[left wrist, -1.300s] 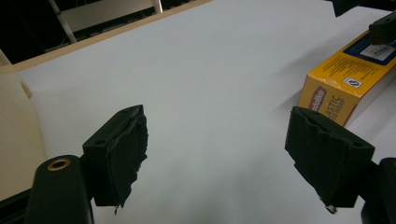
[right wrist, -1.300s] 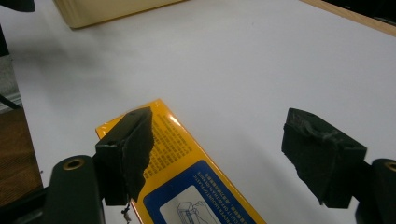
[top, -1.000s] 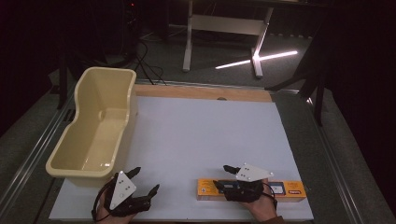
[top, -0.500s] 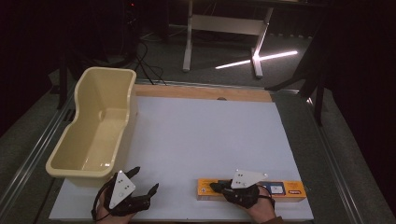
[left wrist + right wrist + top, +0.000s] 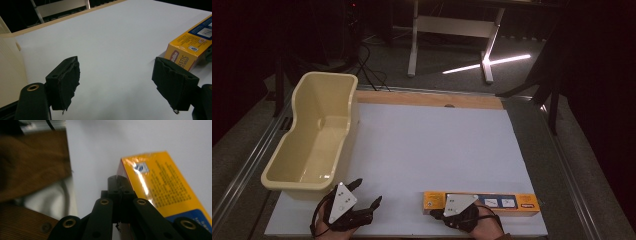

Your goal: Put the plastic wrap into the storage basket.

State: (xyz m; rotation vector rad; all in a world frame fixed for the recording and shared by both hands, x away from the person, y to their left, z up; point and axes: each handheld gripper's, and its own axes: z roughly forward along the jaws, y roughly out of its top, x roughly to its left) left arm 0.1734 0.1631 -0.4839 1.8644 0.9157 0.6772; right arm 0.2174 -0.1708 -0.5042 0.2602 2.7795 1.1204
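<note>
A long yellow-orange plastic-wrap box (image 5: 504, 202) lies flat near the table's front edge, right of centre. My right gripper (image 5: 435, 214) lies at the box's left near corner, pointing left, its jaws shut with nothing between them. In the right gripper view the shut gripper (image 5: 118, 181) rests beside the box (image 5: 160, 185), against its edge. My left gripper (image 5: 367, 192) stands open at the front left, just in front of a cream plastic tub (image 5: 349, 100). From the left gripper view, the gripper (image 5: 115, 75) spans bare white table, with the box end (image 5: 183, 53) farther off to the right.
The empty tub's wall (image 5: 10, 72) rises close at the left gripper's left. A wooden strip (image 5: 427, 99) borders the white sheet at the far edge. Metal rails (image 5: 562, 165) run along both table sides. A brown sleeve (image 5: 30, 165) lies beside the right gripper.
My right gripper slid a little left and toward the front edge, from over the box to its near left corner. The left gripper and the box have stayed put.
</note>
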